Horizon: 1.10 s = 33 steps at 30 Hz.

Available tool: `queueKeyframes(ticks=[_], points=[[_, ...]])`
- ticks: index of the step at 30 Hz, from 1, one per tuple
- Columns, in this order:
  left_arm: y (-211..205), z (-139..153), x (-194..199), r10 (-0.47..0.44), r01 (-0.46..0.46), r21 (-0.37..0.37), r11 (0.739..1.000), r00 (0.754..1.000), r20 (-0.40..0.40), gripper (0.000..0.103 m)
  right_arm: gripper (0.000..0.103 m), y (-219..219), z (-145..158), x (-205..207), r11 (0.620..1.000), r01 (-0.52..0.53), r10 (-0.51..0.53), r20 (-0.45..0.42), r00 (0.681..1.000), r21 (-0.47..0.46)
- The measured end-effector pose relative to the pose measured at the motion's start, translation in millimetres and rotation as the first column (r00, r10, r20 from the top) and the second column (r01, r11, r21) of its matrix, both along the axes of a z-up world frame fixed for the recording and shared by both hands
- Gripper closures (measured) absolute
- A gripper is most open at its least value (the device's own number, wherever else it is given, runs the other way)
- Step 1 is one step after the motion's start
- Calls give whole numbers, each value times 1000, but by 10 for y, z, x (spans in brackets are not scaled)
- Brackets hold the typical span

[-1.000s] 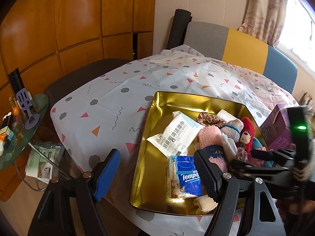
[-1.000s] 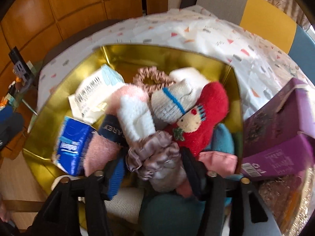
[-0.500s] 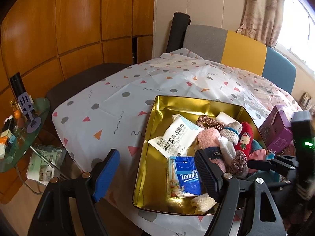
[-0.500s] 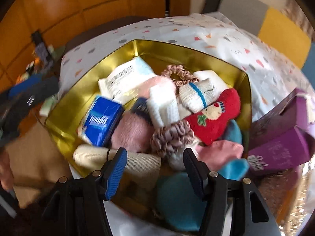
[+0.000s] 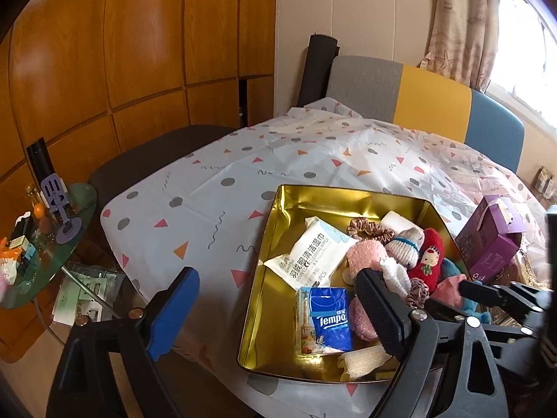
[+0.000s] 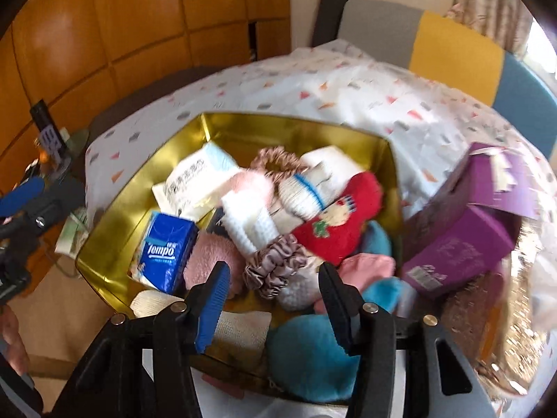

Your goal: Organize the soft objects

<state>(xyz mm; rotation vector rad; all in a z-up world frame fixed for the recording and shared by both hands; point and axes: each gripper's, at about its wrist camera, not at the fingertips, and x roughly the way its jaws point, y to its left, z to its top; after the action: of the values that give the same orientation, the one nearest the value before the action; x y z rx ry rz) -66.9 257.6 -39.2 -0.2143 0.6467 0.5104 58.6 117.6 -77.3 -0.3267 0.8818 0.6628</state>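
The left wrist view looks down at a slant from the table's near-left edge, farther back. The right wrist view hangs closer above the gold tray (image 6: 104, 244), facing the same way. Both share the tray (image 5: 275, 244) and the striped chair (image 5: 417, 94).

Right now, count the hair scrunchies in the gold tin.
2. A brown-pink scrunchie lies at the tin's far side, beside the white wipes pack. A mauve scrunchie lies near the front, below the red doll sock. The pile could hide more.

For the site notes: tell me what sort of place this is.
Probably a lived-in room at home: wood-panelled cupboards, a curtained window, and a table under a patterned plastic cloth with padded chairs around it.
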Motion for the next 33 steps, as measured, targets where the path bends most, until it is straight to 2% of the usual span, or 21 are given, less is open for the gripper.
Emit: queueKeyframes(ticks=[3, 5, 10, 13, 17, 20, 33], points=[[-62, 42, -34, 0, 0, 4, 1000, 1000, 18, 0, 49, -80, 117, -101, 999, 47, -47, 73, 996, 8], [-123, 72, -62, -2, 2, 4, 1000, 999, 38, 0, 48, -164, 185, -165, 995, 93, -95, 124, 988, 20], [-301, 105, -93, -43, 43, 1, 999, 997, 66, 0, 47, -390, 272, -248, 975, 216, -221, 189, 957, 46], [-378, 103, -53, -48, 48, 11, 999, 998, 42, 0, 47, -525, 278, -218, 962, 267, -273, 181, 945, 57], [-434, 114, -67, -45, 44, 21, 999, 998, 53, 0, 47, -684, 288, -178, 946, 315, -324, 171, 930, 79], [-481, 116, -60, -25, 22, 63, 998, 999, 43, 0, 47, -740, 298, -170, 939, 331, -342, 169, 924, 92], [-484, 66, -37, 0, 0, 61, 998, 1000, 15, 0, 47, -747, 260, -183, 941, 325, -337, 154, 929, 98]])
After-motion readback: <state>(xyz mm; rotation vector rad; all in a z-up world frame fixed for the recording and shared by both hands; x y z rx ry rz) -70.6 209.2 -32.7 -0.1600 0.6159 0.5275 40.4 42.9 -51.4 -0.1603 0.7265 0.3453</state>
